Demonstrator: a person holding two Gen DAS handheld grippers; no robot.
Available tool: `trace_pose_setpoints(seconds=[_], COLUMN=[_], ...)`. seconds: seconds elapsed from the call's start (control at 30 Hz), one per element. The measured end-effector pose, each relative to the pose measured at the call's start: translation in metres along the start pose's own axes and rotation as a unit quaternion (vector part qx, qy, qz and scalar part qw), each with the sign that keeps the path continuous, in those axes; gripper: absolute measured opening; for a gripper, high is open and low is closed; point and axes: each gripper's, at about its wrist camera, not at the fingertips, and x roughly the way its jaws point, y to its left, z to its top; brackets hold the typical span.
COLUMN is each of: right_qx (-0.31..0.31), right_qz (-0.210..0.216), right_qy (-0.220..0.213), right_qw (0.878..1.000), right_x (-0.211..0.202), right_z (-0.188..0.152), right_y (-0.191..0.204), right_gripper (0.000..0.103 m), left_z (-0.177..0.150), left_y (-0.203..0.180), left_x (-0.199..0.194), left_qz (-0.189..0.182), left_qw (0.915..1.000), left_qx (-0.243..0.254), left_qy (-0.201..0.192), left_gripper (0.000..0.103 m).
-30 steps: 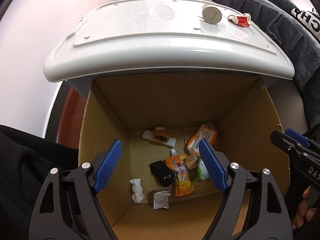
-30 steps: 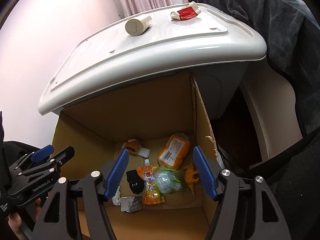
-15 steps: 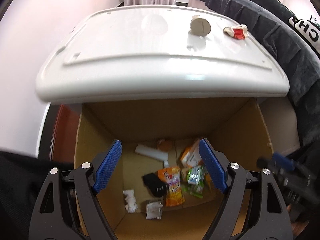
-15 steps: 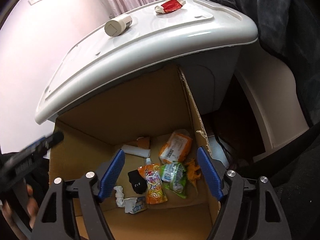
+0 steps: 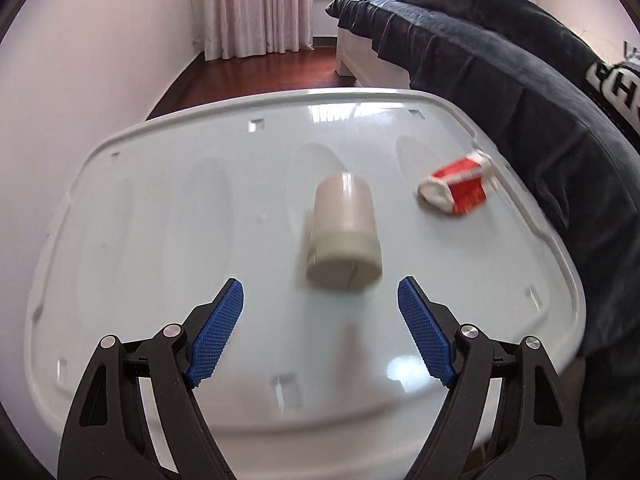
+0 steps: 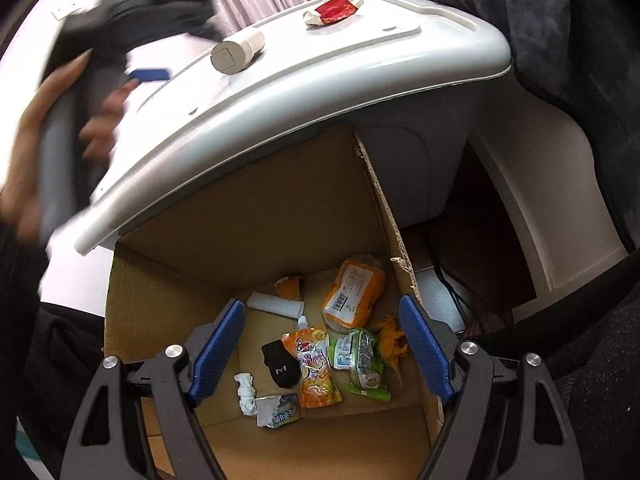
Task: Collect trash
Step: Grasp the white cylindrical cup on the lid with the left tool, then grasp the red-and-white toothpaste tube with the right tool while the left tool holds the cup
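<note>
White plastic desk point(image 5: 168, 240) bears remaining trash: beige tube point(image 5: 345, 236) centre, red-white wrapper point(image 5: 456, 190) far right. Cardboard box point(image 6: 248, 216) below already holds several pieces. Left claw point(image 5: 320, 334) and right claw point(image 6: 322, 350) gape wide, empty.

The table point(image 5: 168, 240) under the left claw point(image 5: 320, 304) is smooth, glossy pale-grey plastic that mirrors the window light. Just ahead of that claw lies a matt cream plastic bottle point(image 5: 344, 236); beyond it to the right sits a crumpled red-and-white wrapper point(image 5: 456, 192), thin and papery. The claw's pads point(image 5: 218, 332) are blue rubbery plastic with a fine ribbed texture, set on matt black plastic arms with bright metal rivets. Below the right claw point(image 6: 322, 344), the cardboard box point(image 6: 260, 240) is matt brown with a rough torn edge. Between its pads lie a glossy orange foil pouch point(image 6: 316, 368), a shiny green wrapper point(image 6: 360, 364), a black cloth piece point(image 6: 280, 366) and a crumpled white tissue point(image 6: 246, 394).
</note>
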Motion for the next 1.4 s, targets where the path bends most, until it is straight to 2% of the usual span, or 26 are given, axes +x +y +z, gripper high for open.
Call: trace_pose_setpoints(seconds=[0.13, 0.33, 0.4, 0.47, 0.5, 0.53, 0.57, 0.63, 0.77, 0.9, 1.03, 1.2, 1.4], right_qx=[0.003, 0.000, -0.001, -0.002, -0.003, -0.003, -0.003, -0.003, -0.002, -0.001, 0.008, 0.002, -0.006], right_qz=[-0.004, -0.011, -0.012, -0.013, -0.014, -0.014, -0.015, -0.016, -0.016, -0.012, 0.008, 0.015, 0.008], right_qy=[0.000, 0.006, 0.008, 0.009, 0.010, 0.011, 0.011, 0.011, 0.011, 0.006, 0.000, -0.022, -0.077], right_qw=[1.000, 1.000, 1.000, 1.000, 1.000, 1.000, 1.000, 1.000, 1.000, 1.000, 1.000, 1.000, 0.997], right_x=[0.001, 0.003, 0.004, 0.005, 0.006, 0.006, 0.006, 0.006, 0.006, 0.003, -0.006, -0.023, -0.035], right_z=[0.001, 0.003, 0.003, 0.004, 0.004, 0.004, 0.004, 0.004, 0.004, 0.004, 0.009, 0.045, 0.144], right_y=[-0.003, -0.004, -0.004, -0.003, -0.003, -0.003, -0.003, -0.002, -0.001, -0.001, 0.000, 0.008, 0.013], right_gripper=[0.078, 0.078, 0.078, 0.078, 0.078, 0.078, 0.078, 0.078, 0.078, 0.078, 0.078, 0.078, 0.086], left_z=[0.028, 0.035, 0.035, 0.033, 0.031, 0.029, 0.028, 0.023, 0.008, -0.019, -0.047, -0.063, -0.068], left_y=[-0.002, -0.002, -0.005, -0.007, -0.008, -0.006, -0.002, 0.005, 0.024, 0.055, 0.073, 0.081, 0.074], left_x=[0.035, 0.076, 0.076, 0.076, 0.076, 0.074, 0.071, 0.066, 0.054, 0.029, 0.007, -0.005, -0.004], left_qz=[-0.013, -0.020, -0.002, 0.033, 0.045, 0.039, 0.034, 0.051, 0.057, 0.030, 0.032, 0.027, 0.044], left_qw=[0.9995, 0.9977, 0.9989, 0.9988, 0.9982, 0.9985, 0.9988, 0.9981, 0.9981, 0.9988, 0.9986, 0.9987, 0.9984], left_qx=[-0.023, -0.035, -0.016, 0.015, 0.027, 0.033, 0.030, 0.028, 0.017, -0.024, -0.028, -0.041, -0.037], left_qy=[0.018, 0.055, 0.045, 0.034, 0.027, 0.021, 0.019, 0.017, 0.016, 0.029, 0.031, 0.014, 0.000], left_gripper=[0.078, 0.078, 0.070, 0.047, 0.047, 0.047, 0.047, 0.047, 0.047, 0.047, 0.047, 0.047, 0.048])
